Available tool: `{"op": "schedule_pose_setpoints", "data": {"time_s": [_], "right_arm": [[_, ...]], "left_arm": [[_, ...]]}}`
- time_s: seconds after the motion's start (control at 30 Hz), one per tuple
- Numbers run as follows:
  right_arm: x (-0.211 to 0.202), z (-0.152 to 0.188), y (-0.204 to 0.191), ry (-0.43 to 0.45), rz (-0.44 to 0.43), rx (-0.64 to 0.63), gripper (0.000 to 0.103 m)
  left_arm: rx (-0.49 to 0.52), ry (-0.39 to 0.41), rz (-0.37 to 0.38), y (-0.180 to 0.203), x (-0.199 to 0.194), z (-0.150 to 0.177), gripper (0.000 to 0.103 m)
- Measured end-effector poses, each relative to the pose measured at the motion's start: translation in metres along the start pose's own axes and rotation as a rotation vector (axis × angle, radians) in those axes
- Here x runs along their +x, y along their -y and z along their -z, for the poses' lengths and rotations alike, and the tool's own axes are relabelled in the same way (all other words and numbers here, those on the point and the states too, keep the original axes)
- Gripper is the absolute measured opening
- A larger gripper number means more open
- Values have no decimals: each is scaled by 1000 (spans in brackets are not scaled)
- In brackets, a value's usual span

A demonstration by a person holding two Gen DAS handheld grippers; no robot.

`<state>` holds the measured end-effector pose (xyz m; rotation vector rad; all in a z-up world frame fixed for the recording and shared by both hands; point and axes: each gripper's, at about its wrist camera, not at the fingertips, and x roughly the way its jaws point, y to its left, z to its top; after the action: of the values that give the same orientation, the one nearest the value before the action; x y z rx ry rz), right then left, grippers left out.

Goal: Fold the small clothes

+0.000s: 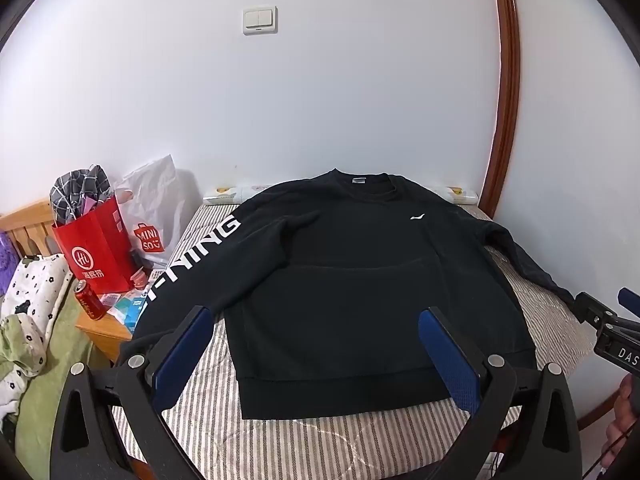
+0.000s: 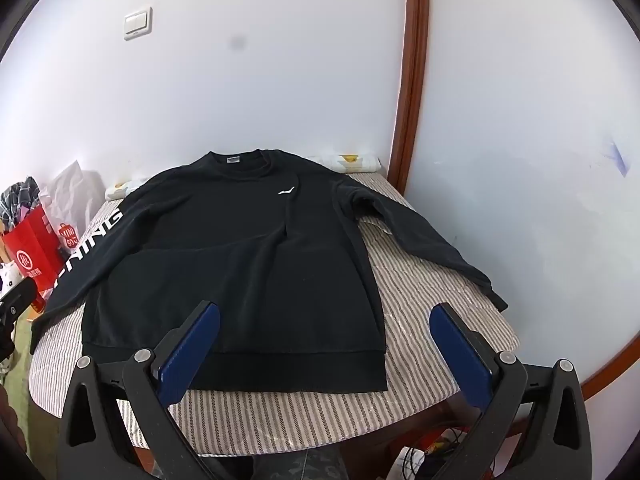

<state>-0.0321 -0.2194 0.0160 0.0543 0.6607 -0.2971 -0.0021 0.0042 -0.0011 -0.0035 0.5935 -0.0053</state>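
Your left gripper (image 1: 316, 350) and right gripper (image 2: 324, 346) both hover wide open and empty above the hem of the black sweatshirt (image 2: 224, 248), spread flat on the striped bench (image 2: 420, 292). No fold is started; next, pinch a sleeve inward. The sleeve (image 1: 196, 254) reads "NING".

Bright, even daylight — sharp, edges fisheye-bent.
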Motion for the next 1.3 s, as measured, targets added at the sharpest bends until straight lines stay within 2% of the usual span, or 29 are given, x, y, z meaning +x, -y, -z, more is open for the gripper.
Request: {"op": "schedule_pose_setpoints", "data": {"time_s": [0.5,1.3], "right_arm": [[-11,-3,1,18,20,-14,103],[-17,-1,4,34,-9,-19,103]], "left_arm": [[-18,7,3,-2,-7,1,103],[-18,27,-19,-1,-19,0,103]]}}
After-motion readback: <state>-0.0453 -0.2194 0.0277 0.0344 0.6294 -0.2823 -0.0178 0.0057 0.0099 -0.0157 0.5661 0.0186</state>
